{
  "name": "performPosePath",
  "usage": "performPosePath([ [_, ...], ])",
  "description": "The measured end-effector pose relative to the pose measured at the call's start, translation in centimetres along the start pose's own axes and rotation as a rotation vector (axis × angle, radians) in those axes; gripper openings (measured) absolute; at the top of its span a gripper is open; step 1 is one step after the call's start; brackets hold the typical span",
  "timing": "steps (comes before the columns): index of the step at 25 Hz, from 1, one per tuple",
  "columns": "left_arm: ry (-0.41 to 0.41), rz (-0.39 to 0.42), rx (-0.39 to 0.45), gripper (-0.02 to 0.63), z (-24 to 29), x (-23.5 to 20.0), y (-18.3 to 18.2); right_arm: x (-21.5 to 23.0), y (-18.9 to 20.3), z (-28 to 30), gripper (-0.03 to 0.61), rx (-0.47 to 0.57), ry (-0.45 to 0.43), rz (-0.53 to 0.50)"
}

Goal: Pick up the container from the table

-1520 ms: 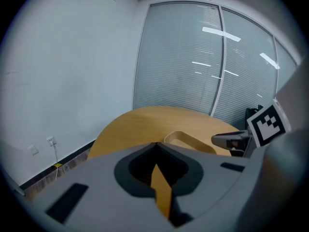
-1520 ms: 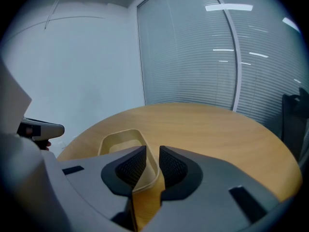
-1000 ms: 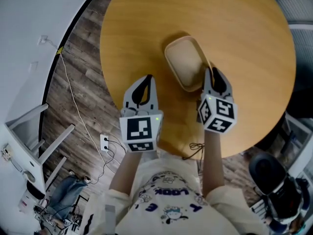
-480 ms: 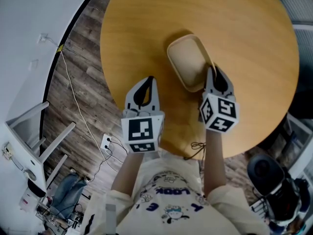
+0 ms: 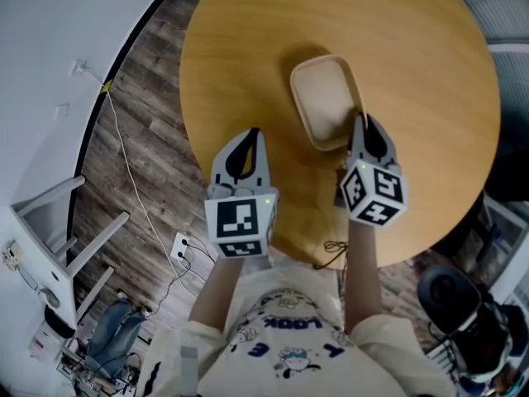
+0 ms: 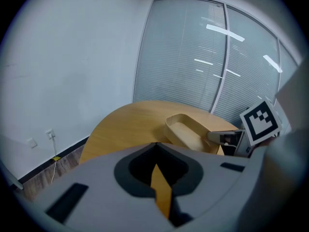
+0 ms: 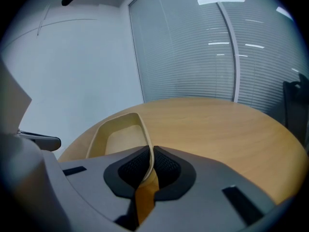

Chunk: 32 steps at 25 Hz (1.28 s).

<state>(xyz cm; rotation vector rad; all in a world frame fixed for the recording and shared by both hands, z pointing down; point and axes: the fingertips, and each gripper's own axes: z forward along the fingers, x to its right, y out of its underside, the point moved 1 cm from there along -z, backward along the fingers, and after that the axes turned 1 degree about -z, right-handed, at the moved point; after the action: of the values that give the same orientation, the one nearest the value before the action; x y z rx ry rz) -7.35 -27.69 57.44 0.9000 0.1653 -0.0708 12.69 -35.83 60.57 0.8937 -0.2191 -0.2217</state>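
A beige, rounded-rectangle container (image 5: 324,98) lies on the round wooden table (image 5: 413,56). My right gripper (image 5: 361,121) is shut on its near right rim; the thin wall stands pinched between the black pads (image 7: 129,167) in the right gripper view. That view shows the container (image 7: 118,134) open and empty. My left gripper (image 5: 248,135) hangs over the table's near left edge, shut, with nothing in it, apart from the container (image 6: 186,132). I cannot tell whether the container has left the tabletop.
White furniture legs (image 5: 74,238) stand on the dark plank floor at left. Near them are a cable (image 5: 124,155) and a socket strip (image 5: 178,242). A black chair (image 5: 455,296) sits at the lower right. Window blinds (image 7: 193,47) rise behind the table.
The container and the right gripper holding it have drifted slightly to the right in the head view, and the container has turned a little. The left gripper has barely moved.
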Motion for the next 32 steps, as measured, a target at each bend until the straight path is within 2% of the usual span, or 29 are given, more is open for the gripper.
performPosePath([
  [11,0.012,0.019,0.123,0.002,-5.1,0.5,-3.0,-1.8,-2.8,-5.9,0.025,0.121,0.007,0.008],
  [21,0.016,0.01,0.256,0.002,-10.3,-0.2,-8.1,-4.5,-8.7,-11.2,0.025,0.242,0.024,-0.018],
  [32,0.008,0.015,0.388,0.002,-16.0,0.0,-10.9,-5.5,-11.8,-17.6,0.025,0.371,0.034,-0.019],
])
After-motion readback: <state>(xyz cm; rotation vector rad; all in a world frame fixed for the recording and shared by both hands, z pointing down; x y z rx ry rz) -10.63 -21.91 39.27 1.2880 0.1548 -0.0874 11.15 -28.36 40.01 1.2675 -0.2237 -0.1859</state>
